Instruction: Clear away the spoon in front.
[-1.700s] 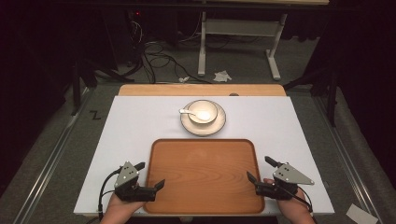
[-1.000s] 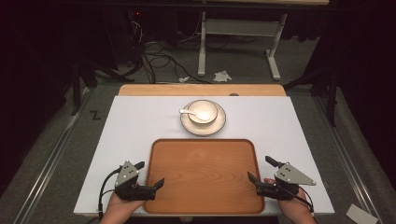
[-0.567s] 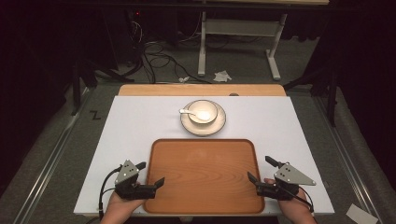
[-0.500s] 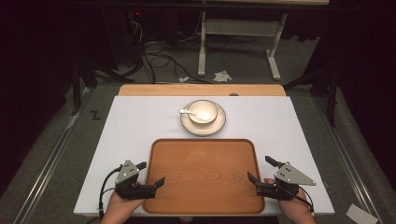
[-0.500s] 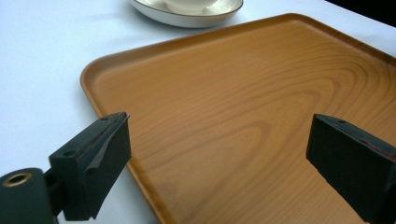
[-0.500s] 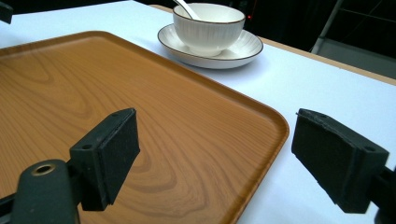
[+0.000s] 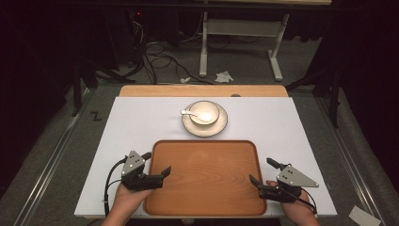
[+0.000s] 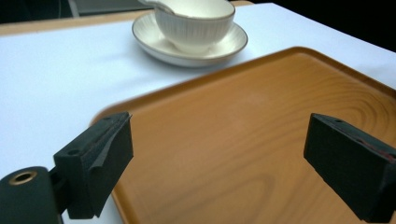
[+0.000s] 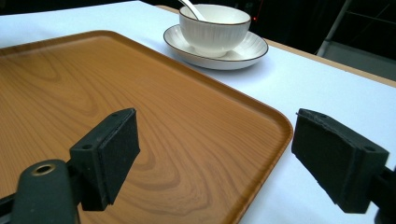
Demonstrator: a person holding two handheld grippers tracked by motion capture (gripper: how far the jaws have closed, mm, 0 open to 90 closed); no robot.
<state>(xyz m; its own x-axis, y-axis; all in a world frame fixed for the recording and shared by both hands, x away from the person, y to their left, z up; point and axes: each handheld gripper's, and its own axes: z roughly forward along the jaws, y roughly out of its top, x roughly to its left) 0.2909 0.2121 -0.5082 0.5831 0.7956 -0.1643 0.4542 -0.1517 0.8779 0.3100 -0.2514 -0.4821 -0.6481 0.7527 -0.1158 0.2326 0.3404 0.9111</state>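
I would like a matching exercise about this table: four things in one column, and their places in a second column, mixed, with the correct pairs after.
Things:
1. white ceramic spoon
2. white ribbed bowl
3. brown wooden tray
4. left tool

Places:
A. on the white saucer
B. over the tray's left edge, jaws open
C. inside the bowl, handle leaning out over the rim
D. on the white table, nearer the person than the saucer

Pairs: 1-C, 2-A, 3-D, 4-B
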